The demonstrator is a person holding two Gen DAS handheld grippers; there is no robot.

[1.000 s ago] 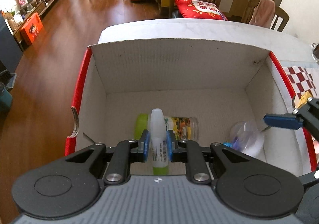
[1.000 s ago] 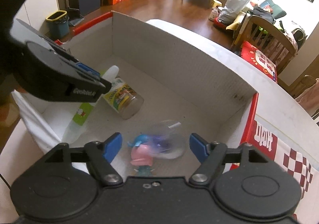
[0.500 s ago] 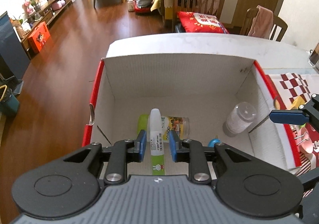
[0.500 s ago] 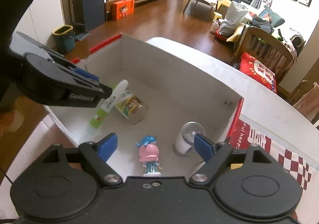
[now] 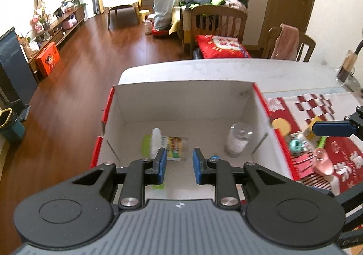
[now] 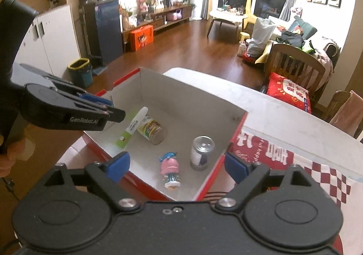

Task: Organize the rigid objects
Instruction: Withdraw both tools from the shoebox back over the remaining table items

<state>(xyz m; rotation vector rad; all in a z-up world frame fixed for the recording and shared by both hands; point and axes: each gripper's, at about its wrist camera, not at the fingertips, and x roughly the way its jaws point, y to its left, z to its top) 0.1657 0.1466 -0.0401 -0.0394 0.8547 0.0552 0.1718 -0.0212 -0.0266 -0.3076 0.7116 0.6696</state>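
Observation:
A white-lined box with red outer sides (image 5: 181,83) (image 6: 188,100) sits on the table. In it lie a white tube with a green end (image 5: 156,139) (image 6: 133,125) and a green-lidded jar (image 5: 177,144) (image 6: 153,130), side by side. A clear jar (image 5: 238,139) (image 6: 202,150) stands upright near the right wall. A pink figurine with a blue hat (image 6: 170,169) lies at the front. My left gripper (image 5: 179,165) (image 6: 109,112) hovers above the tube, open, with nothing between its pads. My right gripper (image 6: 177,165) is above the box's near corner; its jaws are opening and empty.
A red and white checked mat (image 5: 317,105) lies right of the box, bearing a teal toy (image 5: 297,143) and a pink object (image 5: 322,162). The white table (image 5: 204,71) ends just past the box. Wooden chairs and wood floor lie beyond.
The left gripper let go of the tube, which now lies in the box. Both grippers rose and drew back. The right jaws spread wider, and the clear jar came to rest upright.

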